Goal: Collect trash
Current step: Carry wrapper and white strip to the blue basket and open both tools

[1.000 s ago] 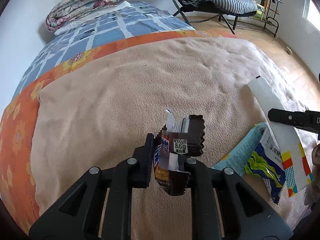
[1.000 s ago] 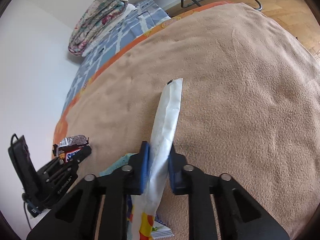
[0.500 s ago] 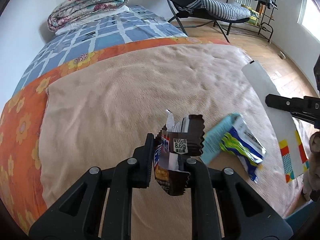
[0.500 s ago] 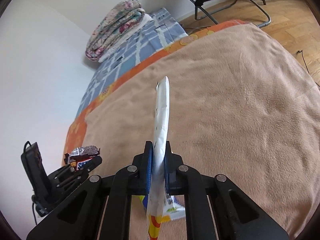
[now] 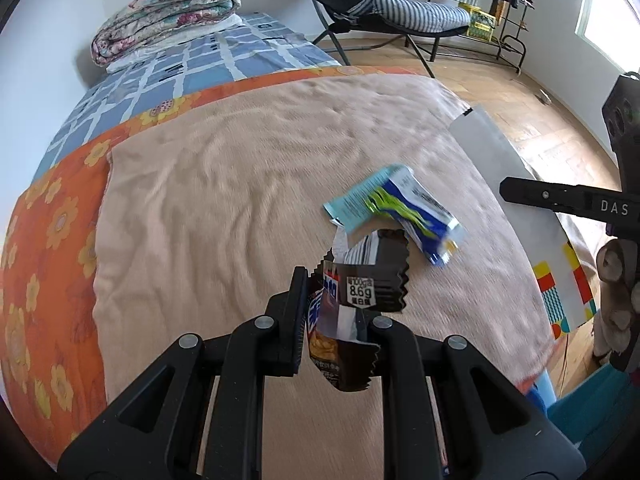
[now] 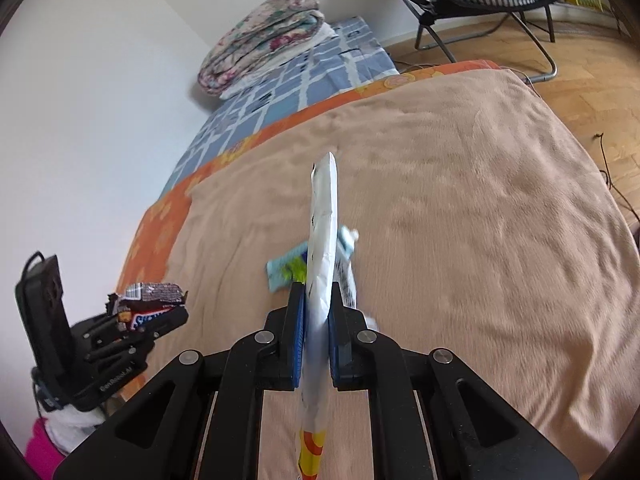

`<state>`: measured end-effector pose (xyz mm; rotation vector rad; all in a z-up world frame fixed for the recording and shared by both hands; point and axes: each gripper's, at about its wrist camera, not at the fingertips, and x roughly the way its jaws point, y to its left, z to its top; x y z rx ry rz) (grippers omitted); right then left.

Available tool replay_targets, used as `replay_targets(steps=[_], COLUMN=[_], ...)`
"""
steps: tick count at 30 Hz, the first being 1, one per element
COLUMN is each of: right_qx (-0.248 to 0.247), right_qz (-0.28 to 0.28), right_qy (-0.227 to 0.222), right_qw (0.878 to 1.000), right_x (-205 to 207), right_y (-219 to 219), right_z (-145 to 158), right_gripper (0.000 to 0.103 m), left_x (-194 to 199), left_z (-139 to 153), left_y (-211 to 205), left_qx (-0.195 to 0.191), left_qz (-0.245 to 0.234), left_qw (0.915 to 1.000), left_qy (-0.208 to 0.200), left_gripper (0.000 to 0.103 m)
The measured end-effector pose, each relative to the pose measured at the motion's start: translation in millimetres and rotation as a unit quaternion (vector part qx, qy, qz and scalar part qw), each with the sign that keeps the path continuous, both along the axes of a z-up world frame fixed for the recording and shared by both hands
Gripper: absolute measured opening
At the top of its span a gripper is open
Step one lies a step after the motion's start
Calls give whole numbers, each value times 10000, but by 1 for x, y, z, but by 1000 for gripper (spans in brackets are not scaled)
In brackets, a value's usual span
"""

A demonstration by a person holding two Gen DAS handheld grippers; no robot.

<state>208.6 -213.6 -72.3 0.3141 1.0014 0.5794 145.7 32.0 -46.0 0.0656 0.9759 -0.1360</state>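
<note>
Left to right, relative to the beige blanket [image 5: 248,184] on the bed: left tool [image 5: 334,320], clamped on a crumpled brown candy wrapper [image 5: 360,288], held above the blanket's near part; blue-green snack wrapper [image 5: 400,204] lying on the blanket; right tool [image 6: 316,332], clamped on a long white wrapper [image 6: 322,240], held edge-on above the blanket.
</note>
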Motion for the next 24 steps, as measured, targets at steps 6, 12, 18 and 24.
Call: replay_targets(steps=[6,12,18,24], right_qx=[-242,-381,-500,-616], right_qz=[336,608,798,986], right_qy=[-111,-184,-266,-227], right_qw=[9991,9973,9952,9930], right_x=[-44,-84,-124,-162], right_y=[-5,-13,-23,-27], right_z=[1,2,0,-8], right_gripper=[8,8,8,8], left_x=[-38,-79,-115,-148], left_z=[8,9,-3,-15], left_y=[-15,-33,-52,-65], left_qx=[-26,-136,-258,-454], left_qz=[-136,-269,-400,-484], left_qw=[9999,9995,9988,9974], left_qy=[-38,-24,150,277], left_gripper=[14,14,14,14])
